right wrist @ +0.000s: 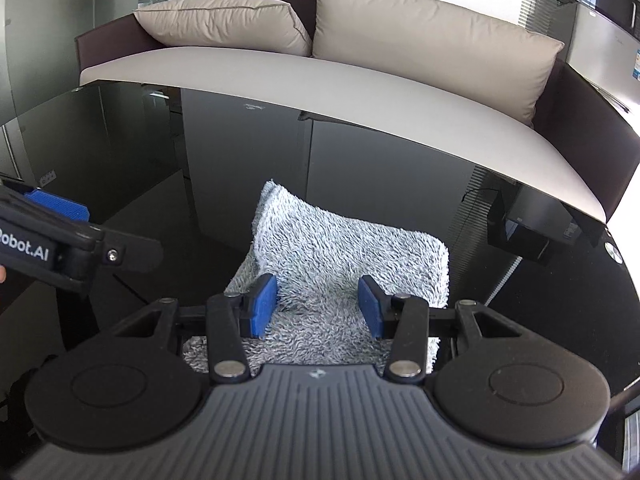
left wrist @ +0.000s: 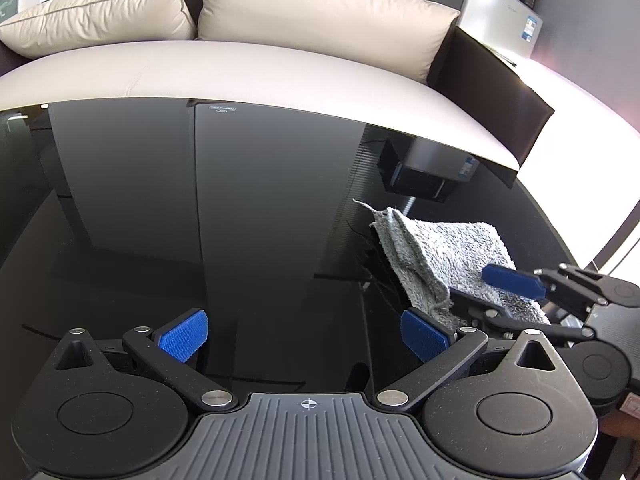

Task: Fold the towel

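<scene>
A grey fluffy towel (right wrist: pixel 344 264) lies folded on the black glass table (right wrist: pixel 160 160), its left edge raised in a ridge. My right gripper (right wrist: pixel 318 306) is open, its blue pads on either side of the towel's near part, resting over it. In the left wrist view the towel (left wrist: pixel 444 256) lies at the right, and the right gripper's blue finger (left wrist: pixel 514 280) lies over it. My left gripper (left wrist: pixel 304 340) is open and empty over bare glass, left of the towel; its right pad (left wrist: pixel 424 340) is close to the towel's near corner. It also shows in the right wrist view (right wrist: pixel 56 204).
A sofa (left wrist: pixel 260 72) with beige cushions runs along the table's far edge. A silver appliance (left wrist: pixel 500 12) stands at the back right. The glass reflects the room. The table's right edge (right wrist: pixel 616 256) curves near the towel.
</scene>
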`<action>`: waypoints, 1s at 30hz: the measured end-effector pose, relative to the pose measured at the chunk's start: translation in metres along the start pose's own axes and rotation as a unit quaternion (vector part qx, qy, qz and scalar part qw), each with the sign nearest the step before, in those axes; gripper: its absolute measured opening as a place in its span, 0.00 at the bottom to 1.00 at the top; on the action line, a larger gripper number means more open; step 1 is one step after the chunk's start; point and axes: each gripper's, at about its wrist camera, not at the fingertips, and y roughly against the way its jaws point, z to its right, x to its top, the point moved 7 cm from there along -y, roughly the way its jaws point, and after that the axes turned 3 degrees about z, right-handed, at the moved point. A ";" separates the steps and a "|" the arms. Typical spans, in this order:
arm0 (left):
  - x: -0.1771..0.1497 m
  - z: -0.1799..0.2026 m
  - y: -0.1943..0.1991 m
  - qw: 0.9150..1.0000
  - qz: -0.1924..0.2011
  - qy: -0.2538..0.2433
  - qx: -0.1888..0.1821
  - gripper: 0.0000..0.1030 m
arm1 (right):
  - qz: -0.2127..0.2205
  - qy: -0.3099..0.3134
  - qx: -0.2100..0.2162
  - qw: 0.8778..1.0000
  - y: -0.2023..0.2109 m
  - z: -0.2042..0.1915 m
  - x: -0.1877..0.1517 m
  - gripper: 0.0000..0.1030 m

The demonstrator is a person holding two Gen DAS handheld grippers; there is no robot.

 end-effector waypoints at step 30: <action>0.000 -0.008 0.001 1.000 0.003 0.007 0.008 0.99 | 0.019 -0.050 0.045 0.998 0.014 0.017 0.012 0.46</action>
